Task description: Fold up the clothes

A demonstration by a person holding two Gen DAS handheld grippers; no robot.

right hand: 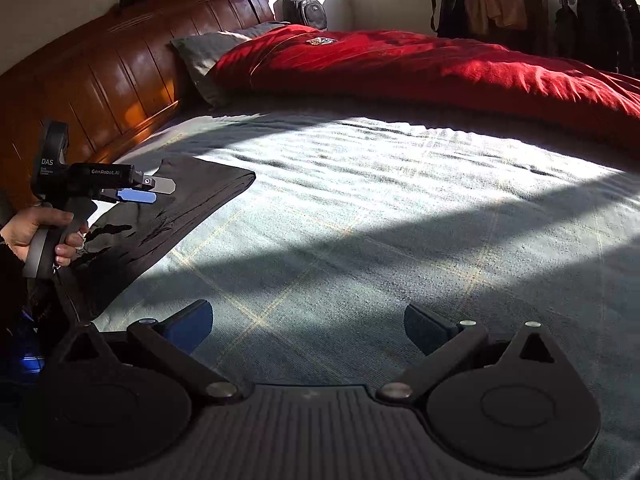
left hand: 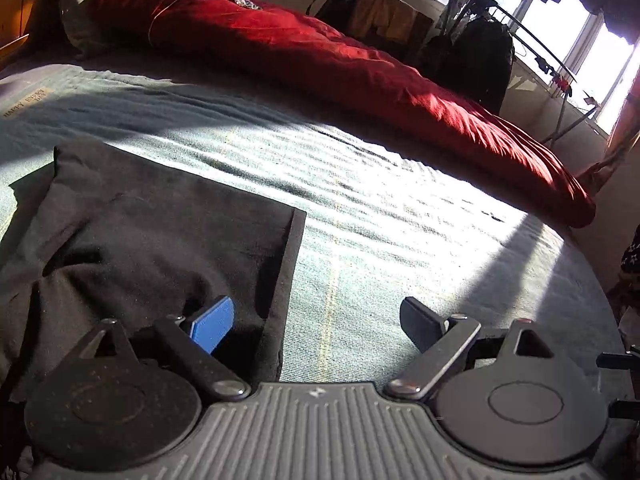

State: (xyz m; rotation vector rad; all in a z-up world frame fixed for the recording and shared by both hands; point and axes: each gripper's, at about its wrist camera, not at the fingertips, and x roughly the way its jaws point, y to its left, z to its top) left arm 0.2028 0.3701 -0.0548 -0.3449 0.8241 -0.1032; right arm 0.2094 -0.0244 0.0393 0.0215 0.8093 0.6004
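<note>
Quickly, left to right: we see a dark charcoal soft-knit garment (left hand: 160, 236), already folded into a rough rectangle, lying flat on the pale blue-green woven bedspread (left hand: 360, 208) toward the headboard-side left edge of the bed, its near end still rumpled. We judge it light, limp and non-slippery on the textured cover; it will sag if lifted at one point, so we would take it at the straight doubled edge or at two corners, not mid-panel. The left gripper (left hand: 316, 322) hovers over that straight edge, jaws spread wide, blue pad above the cloth, nothing pinched; whether the pad touches fabric we cannot tell. In the right view a hand (right hand: 38, 232) holds its handle, tool pitched downward and forward over the garment's near part. The right gripper (right hand: 308, 328) sits further along, over bare bedspread, jaws likewise spread and empty, angled down, well apart from the garment. Beyond, along the far edge of the bed, a crumpled red quilt (right hand: 440, 68) and a grey pillow (right hand: 204, 52) lie by the wooden headboard (right hand: 100, 72).
</note>
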